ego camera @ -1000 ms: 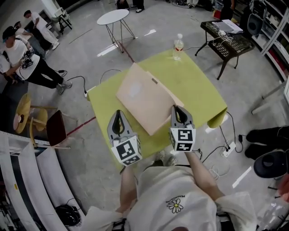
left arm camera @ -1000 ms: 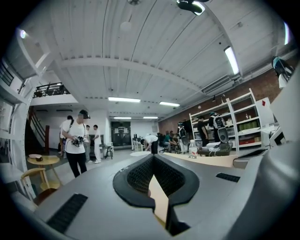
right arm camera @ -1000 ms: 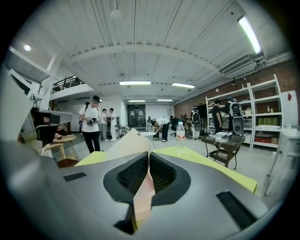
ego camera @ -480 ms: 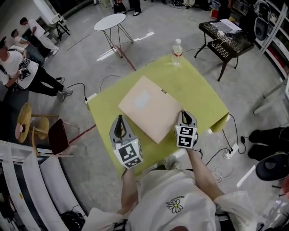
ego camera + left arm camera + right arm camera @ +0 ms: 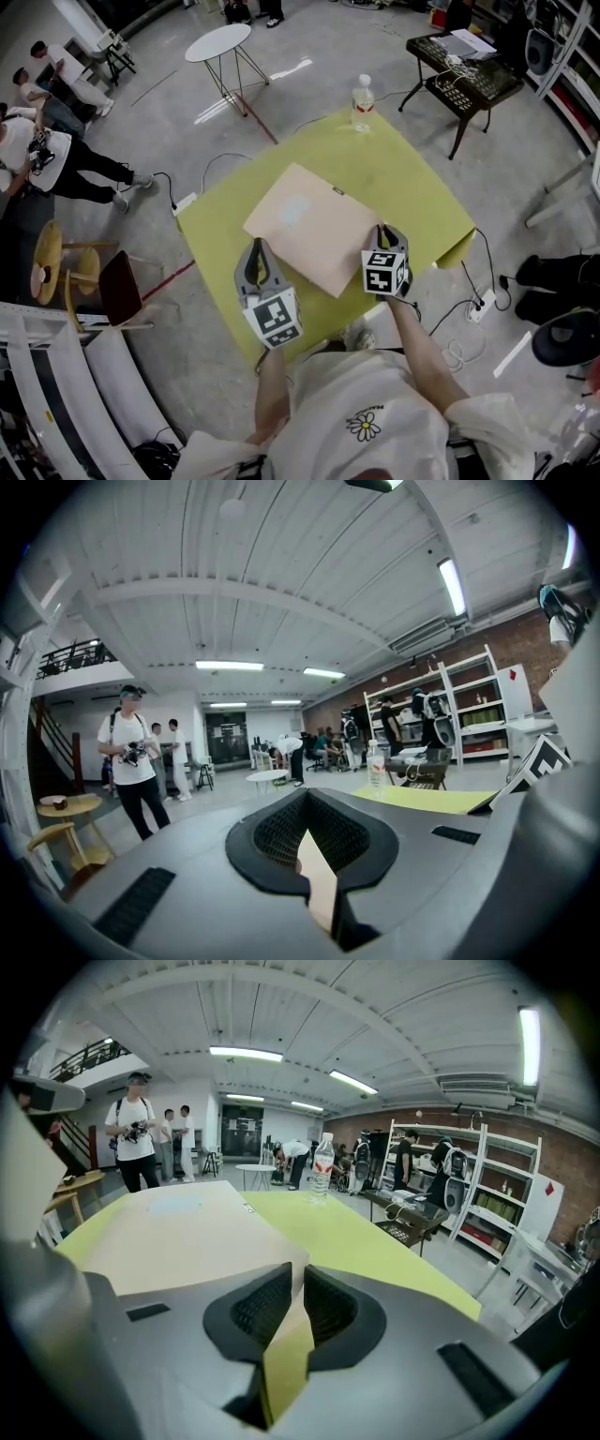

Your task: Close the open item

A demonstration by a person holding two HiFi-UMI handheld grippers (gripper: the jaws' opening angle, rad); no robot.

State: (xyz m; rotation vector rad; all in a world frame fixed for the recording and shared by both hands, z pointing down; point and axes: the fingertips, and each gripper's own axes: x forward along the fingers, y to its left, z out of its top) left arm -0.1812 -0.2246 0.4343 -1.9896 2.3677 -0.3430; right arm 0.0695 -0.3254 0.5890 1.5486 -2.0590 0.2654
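Flat closed box (image 5: pixel 309 225), long axis slanting toward right claw (image 5: pixel 390 231), just parting around its corner; left claw (image 5: pixel 256 246) closed.

**One box, one bottle, three tables**

The yellow-green table (image 5: pixel 412 187) carries two things: one flat beige box (image 5: pixel 314 225) at its middle and one clear water bottle (image 5: pixel 362 101) at its far corner.

On the floor around it stand two more tables, one round white table (image 5: pixel 217 42) and one black stand (image 5: pixel 464 66) loaded with gear. There are two seats, one round wooden stool (image 5: pixel 47 248) and one dark red chair (image 5: pixel 117 281). Two white power strips (image 5: pixel 184 201) lie there too. Three people (image 5: pixel 75 161) are off the table's left corner; others farther back are too small to count.
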